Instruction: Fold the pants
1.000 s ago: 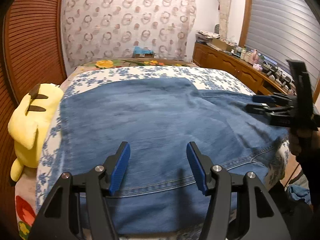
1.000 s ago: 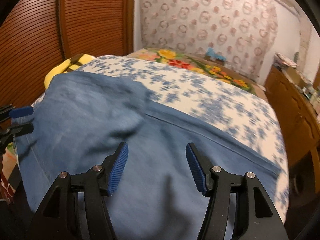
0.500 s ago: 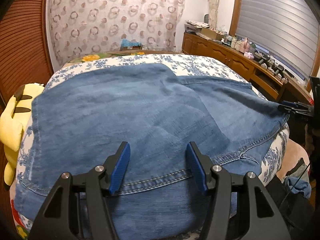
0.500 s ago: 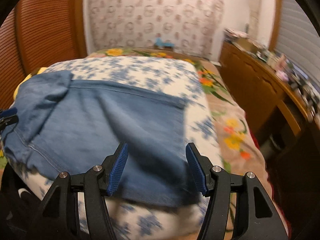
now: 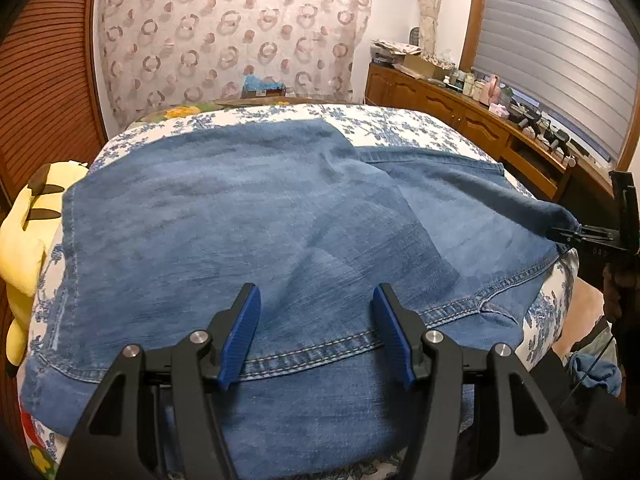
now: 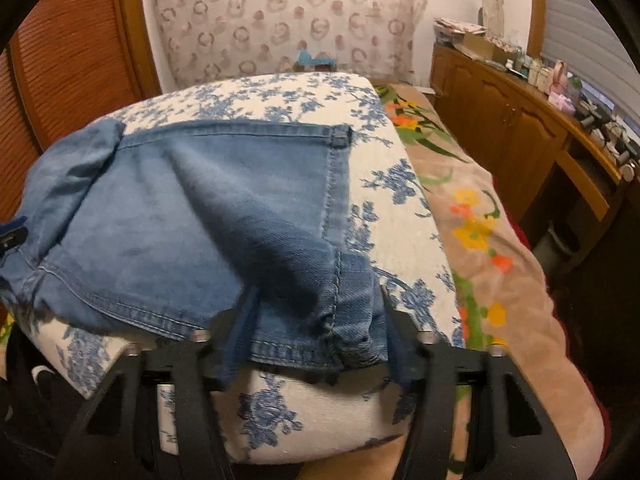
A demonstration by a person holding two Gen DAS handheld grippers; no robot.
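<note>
Right tongs now at jeans corner, spread.

Your room is lit warm and fairly dim from overhead. The left wrist view is sharp, with soft shadow under the left gripper on the pants. Your right gripper shows motion blur. Both views curve strongly, with black corners.
</note>
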